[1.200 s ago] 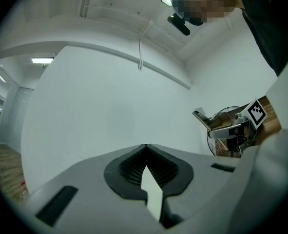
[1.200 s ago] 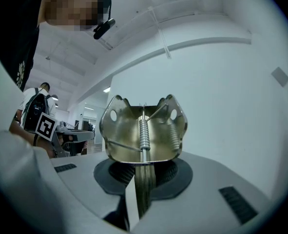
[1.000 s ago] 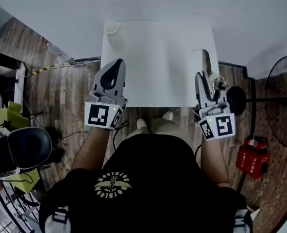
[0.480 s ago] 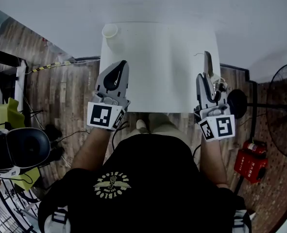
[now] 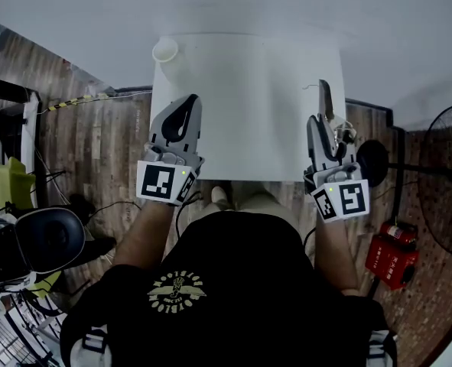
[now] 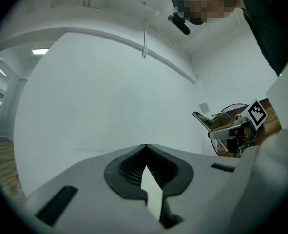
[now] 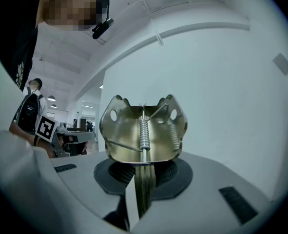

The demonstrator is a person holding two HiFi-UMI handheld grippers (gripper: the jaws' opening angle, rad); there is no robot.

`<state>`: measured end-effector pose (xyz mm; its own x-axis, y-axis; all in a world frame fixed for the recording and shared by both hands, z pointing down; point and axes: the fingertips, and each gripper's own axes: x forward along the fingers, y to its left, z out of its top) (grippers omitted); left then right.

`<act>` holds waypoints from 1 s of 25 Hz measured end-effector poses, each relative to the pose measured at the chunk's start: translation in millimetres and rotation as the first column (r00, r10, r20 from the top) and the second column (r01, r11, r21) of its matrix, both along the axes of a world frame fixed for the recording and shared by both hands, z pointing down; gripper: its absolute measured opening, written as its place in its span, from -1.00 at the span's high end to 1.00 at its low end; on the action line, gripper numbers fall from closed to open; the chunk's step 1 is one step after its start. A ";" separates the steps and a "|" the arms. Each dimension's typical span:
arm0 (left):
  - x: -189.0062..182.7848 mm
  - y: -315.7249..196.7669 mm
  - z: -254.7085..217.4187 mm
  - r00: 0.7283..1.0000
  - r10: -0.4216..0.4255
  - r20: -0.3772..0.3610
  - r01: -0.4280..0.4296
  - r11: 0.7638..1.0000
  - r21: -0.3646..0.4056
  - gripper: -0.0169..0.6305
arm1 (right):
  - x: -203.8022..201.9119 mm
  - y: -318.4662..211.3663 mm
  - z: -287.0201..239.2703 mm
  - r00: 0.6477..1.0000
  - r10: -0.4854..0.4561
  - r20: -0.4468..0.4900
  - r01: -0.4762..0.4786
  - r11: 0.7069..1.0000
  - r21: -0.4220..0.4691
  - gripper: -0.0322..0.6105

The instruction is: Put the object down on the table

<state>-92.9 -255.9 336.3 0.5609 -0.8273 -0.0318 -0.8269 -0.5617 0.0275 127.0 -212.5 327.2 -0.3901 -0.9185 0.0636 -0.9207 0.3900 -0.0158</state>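
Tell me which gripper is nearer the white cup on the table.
Left. The left gripper is at the table's left side, close to the cup at the far-left corner; the right gripper, holding a metal clamp, is at the right edge.

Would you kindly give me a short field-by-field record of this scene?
left gripper: shut, nothing between the jaws
right gripper: shut on metal clip
clip position: over the right side of the table; contact with it cannot be told
cup: upright at the table's far left corner
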 end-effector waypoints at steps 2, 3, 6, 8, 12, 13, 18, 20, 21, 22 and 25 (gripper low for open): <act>4.0 -5.2 2.8 1.000 -0.002 0.000 0.002 1.000 -0.005 0.93 | 4.3 -4.7 1.8 1.000 -0.002 0.001 0.002 1.000 -0.006 0.71; 6.2 -8.0 3.9 1.000 -0.002 0.000 0.002 1.000 -0.007 0.93 | 6.5 -7.1 2.4 1.000 -0.004 0.000 0.004 1.000 -0.009 0.71; 11.8 -16.4 7.1 1.000 -0.004 0.000 0.004 1.000 -0.009 0.93 | 12.4 -15.4 5.7 1.000 -0.006 0.005 0.006 1.000 -0.019 0.71; 14.9 -22.1 10.6 1.000 -0.003 0.001 0.003 1.000 -0.014 0.93 | 15.6 -21.8 9.3 1.000 -0.008 0.013 0.008 0.999 -0.031 0.71; 20.9 -34.7 20.7 1.000 -0.008 0.004 0.008 1.000 -0.030 0.93 | 21.1 -37.6 16.2 0.999 -0.020 0.034 0.022 0.998 -0.050 0.71; 22.6 -38.3 22.2 1.000 -0.011 0.005 0.011 0.999 -0.031 0.93 | 22.3 -42.0 17.5 0.999 -0.025 0.037 0.027 0.998 -0.053 0.71; 32.1 -59.4 23.5 1.000 -0.024 0.009 0.024 0.999 -0.036 0.93 | 28.2 -66.5 22.8 0.997 -0.049 0.053 0.053 0.996 -0.072 0.71; 36.8 -65.9 26.0 1.000 -0.028 0.012 0.029 0.999 -0.040 0.93 | 29.0 -75.4 27.6 0.996 -0.064 0.067 0.070 0.994 -0.088 0.71; 39.5 -69.1 27.7 0.999 -0.031 0.014 0.032 0.999 -0.041 0.93 | 29.3 -80.0 31.0 0.995 -0.073 0.074 0.080 0.992 -0.097 0.71; 42.3 -72.1 29.7 0.999 -0.035 0.015 0.036 0.998 -0.042 0.93 | 29.6 -84.4 34.8 0.993 -0.082 0.083 0.091 0.990 -0.107 0.71; 50.9 -77.2 36.4 0.998 -0.053 0.021 0.054 0.997 -0.049 0.93 | 31.2 -95.0 48.1 0.987 -0.113 0.112 0.128 0.982 -0.139 0.71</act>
<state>-41.9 -333.1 372.6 0.5161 -0.8563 0.0209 -0.8562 -0.5152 0.0374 158.2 -307.5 375.3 -0.5087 -0.8483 0.1470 -0.8576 0.4843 -0.1730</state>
